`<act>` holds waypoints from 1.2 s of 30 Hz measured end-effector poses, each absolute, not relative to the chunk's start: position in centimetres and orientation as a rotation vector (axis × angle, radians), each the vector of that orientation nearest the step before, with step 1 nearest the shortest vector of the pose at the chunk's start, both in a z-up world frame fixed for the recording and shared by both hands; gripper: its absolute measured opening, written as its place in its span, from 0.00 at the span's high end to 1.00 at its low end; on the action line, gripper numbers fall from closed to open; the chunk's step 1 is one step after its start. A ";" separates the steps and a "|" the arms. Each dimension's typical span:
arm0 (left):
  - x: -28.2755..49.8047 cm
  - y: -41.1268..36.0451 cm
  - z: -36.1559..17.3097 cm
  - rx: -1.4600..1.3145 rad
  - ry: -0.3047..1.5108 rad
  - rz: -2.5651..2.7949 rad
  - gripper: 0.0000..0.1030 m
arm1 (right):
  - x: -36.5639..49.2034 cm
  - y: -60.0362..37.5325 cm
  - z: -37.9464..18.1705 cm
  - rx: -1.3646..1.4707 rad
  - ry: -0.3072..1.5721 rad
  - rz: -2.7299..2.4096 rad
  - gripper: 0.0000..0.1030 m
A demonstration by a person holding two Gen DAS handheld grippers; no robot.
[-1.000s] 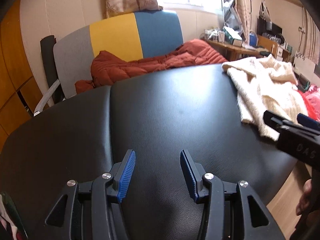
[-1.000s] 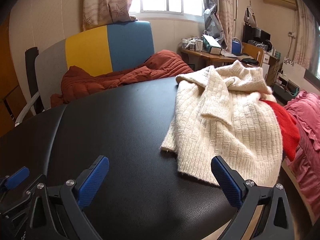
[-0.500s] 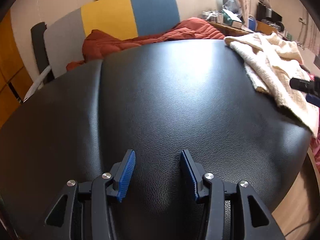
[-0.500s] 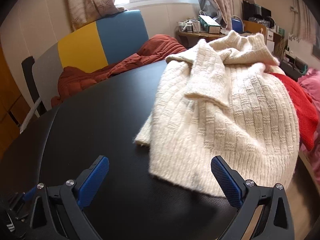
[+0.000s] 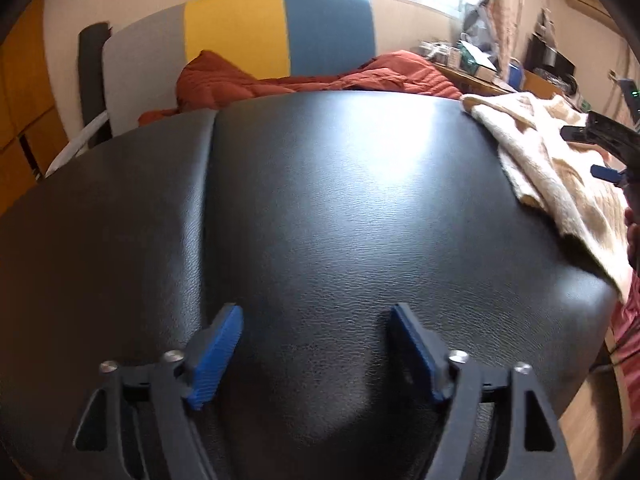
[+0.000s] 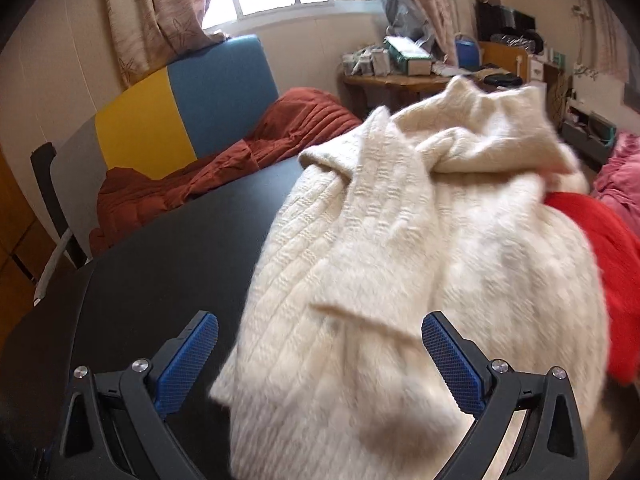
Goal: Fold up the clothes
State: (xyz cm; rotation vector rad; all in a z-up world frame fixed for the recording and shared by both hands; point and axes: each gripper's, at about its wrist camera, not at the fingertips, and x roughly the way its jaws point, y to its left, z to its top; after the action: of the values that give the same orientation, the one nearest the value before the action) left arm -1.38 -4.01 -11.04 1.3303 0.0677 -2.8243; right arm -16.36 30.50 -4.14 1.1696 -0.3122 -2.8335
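Desk: the black leather-textured padded desk (image 5: 340,220) fills the middle of the left wrist view and the lower left of the right wrist view (image 6: 160,260); a seam runs down its left part.
Sweater: the cream ribbed knit sweater (image 6: 400,260) lies crumpled on the desk, filling the centre and lower right of the right wrist view; in the left wrist view it sits at the right edge (image 5: 560,172).
Quilt: a rust-red quilted cover (image 5: 304,80) is heaped behind the far edge of the desk, upper centre.
Chair back: a grey, yellow and blue panelled chair back (image 5: 240,36) stands behind the quilt.
Red garment: a bright red knit garment (image 6: 600,260) shows at the right, partly under the sweater.
Right hand-held gripper: the black right hand-held gripper with blue ribbed pads (image 6: 320,356) is spread wide and holds nothing; the sweater's near edge lies between and just beyond its fingertips, contact unclear owing to blur.
Left hand-held gripper: the matching left hand-held gripper (image 5: 316,344) is parted, empty, over bare desk, well apart from the sweater.
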 end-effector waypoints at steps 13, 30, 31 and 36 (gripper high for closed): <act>-1.6 -4.5 -11.0 1.367 0.093 -2.833 0.20 | -22.7 22.5 -10.4 1.360 -0.224 -2.617 0.00; 4.2 -13.9 -6.3 1.108 0.257 -2.738 0.29 | -11.8 10.4 -10.1 1.146 -0.212 -2.082 0.00; 4.6 -14.3 -6.5 1.120 0.280 -2.737 0.29 | -11.2 10.6 -9.8 1.143 -0.248 -2.068 0.00; 4.2 -13.4 -7.0 1.196 0.297 -2.789 0.29 | -7.3 13.5 -8.1 1.074 -0.365 -2.054 0.00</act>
State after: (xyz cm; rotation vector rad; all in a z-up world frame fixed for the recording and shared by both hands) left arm 4.24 -13.39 -6.96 1.1956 0.2968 -2.7892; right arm -7.32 13.46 -8.11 1.0739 -0.3646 -2.0535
